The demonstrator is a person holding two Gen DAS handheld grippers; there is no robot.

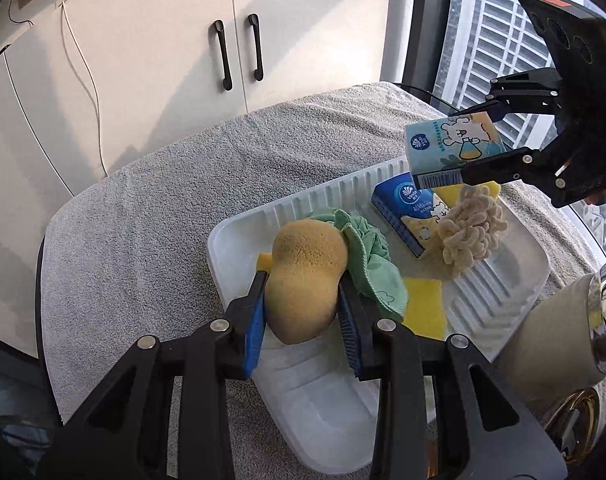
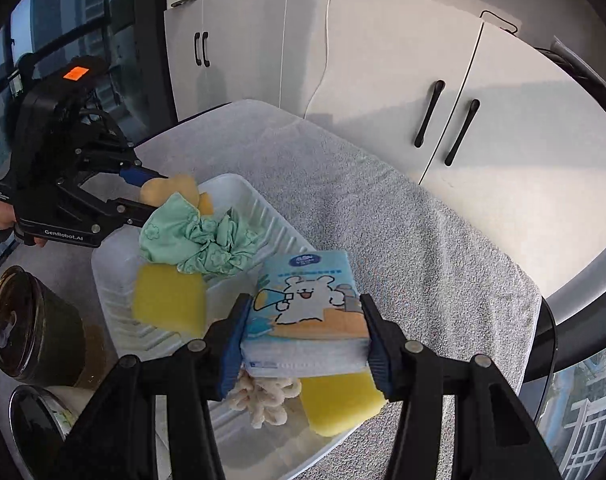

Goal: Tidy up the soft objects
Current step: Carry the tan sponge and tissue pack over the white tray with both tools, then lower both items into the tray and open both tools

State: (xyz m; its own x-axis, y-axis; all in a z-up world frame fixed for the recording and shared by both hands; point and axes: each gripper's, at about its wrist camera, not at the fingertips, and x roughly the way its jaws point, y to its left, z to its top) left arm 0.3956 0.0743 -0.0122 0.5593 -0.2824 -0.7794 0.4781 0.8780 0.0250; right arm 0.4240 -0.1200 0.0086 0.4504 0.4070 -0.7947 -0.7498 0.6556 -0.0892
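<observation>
A rounded, porous tan sponge (image 1: 303, 280) is pinched between the blue pads of the left hand-held gripper (image 1: 303, 312), whose jaws are drawn in narrowly and dent its soft sides; the sponge is held just above the near end of a white ribbed plastic tray (image 1: 239, 236). Just to the right of this hand-held gripper a crumpled green cloth (image 1: 367, 264) with a cloud print is seen in the tray, touching the sponge, and beyond the cloth a flat yellow sponge (image 1: 425, 308) lies on the tray floor. A dark blue tissue pack (image 1: 403, 208) and a cream knobbly chenille mitt (image 1: 471, 232) lie further ahead and to the right, with another yellow sponge (image 1: 463, 191) partly hidden behind them. A light blue tissue pack (image 2: 307, 312), printed with a white cartoon bear and wrapped in glossy film, is clamped at its two short sides by the right hand-held gripper (image 2: 305, 336), the jaws being set at a middling width with the pads pressed flat against it; the pack is held in the air over the tray's edge, above the mitt and a yellow sponge. The tray rests on a grey looped towel (image 2: 383, 216) that is spread over the bench. To the left of the right hand-held gripper a dark lidded tumbler (image 2: 35, 324) is seen standing beside the tray.
</observation>
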